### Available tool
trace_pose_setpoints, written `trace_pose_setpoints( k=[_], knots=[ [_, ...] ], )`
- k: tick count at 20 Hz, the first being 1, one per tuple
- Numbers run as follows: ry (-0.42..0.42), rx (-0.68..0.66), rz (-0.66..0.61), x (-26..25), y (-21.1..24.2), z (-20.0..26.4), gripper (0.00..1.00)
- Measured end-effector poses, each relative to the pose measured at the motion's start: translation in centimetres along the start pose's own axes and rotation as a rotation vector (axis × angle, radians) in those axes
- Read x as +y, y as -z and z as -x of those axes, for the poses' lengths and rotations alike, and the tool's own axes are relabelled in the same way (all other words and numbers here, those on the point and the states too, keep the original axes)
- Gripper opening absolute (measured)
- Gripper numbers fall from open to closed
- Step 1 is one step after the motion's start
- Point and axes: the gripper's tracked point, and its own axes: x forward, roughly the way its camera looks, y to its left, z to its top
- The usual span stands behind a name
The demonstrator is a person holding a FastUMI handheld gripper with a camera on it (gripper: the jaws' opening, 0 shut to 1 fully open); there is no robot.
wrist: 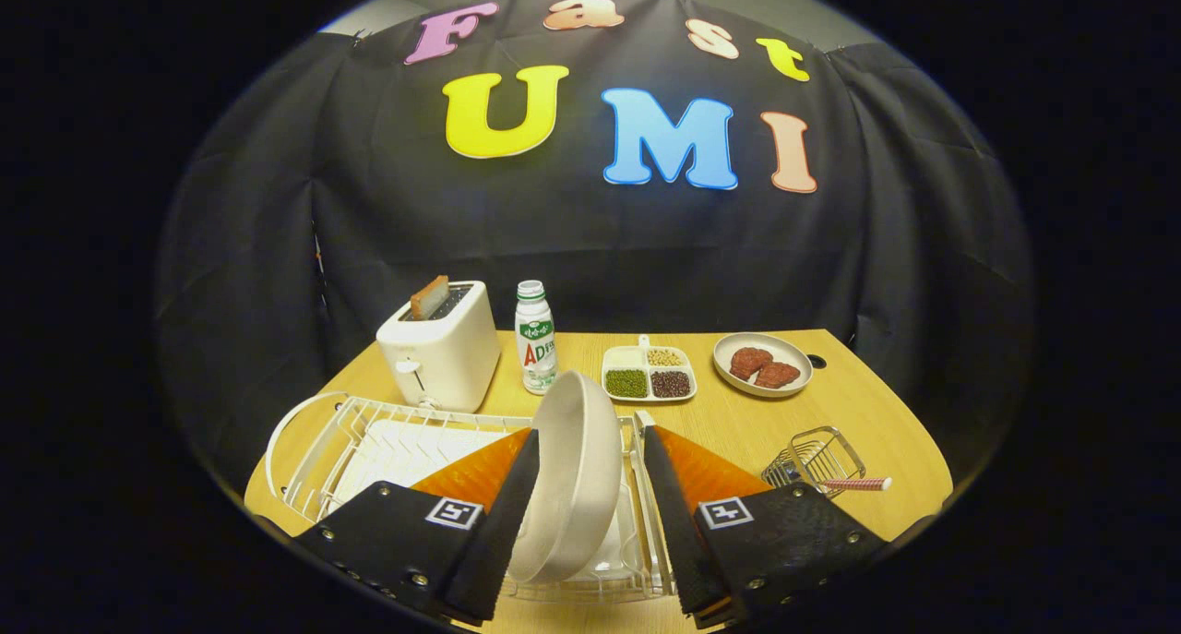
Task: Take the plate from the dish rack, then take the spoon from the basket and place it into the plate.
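A handheld gripper (583, 514) is reaching over a white wire dish rack (369, 440) on a wooden table (876, 412). A pale plate (577, 472) is standing on edge in the rack, sitting between the two fingers; the left finger is touching its rim, while a gap is showing beside the right one, so the jaws look released, not yet clamped. The first step, taking the plate, appears to be in hand; the next move is likely calling for a firm squeeze, then a lift clear of the wires. At two o'clock from the fingers, a small wire basket (817, 459) is holding the spoon (853, 484), its handle poking out. Farther off, at twelve o'clock, a divided tray (648, 373) is holding beans, and at one o'clock a shallow dish (763, 364) is carrying two reddish pieces
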Motion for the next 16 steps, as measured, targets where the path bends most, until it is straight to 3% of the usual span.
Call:
trace_pose_setpoints(
  k=[2, 3, 4, 5, 6, 11, 12, 16],
  knots=[
    [0.006, 0.02, 0.002, 0.5, 0.3, -0.7, 0.58],
    [0.018, 0.038, 0.008, 0.5, 0.6, -1.0, 0.58],
    [0.03, 0.063, 0.014, 0.3, 0.9, -1.2, 0.51],
    [0.05, 0.075, 0.014, 0.0, 0.9, -1.1, 0.38],
    [0.071, 0.097, 0.011, -0.3, 1.1, -1.4, 0.32],
    [0.197, 0.139, 0.038, -1.2, 0.9, -0.8, 0.2],
    [0.21, 0.148, 0.038, -1.0, 0.9, -0.9, 0.13],
    [0.255, 0.142, 0.086, -0.2, -0.1, -0.6, 0.13]
  ],
)
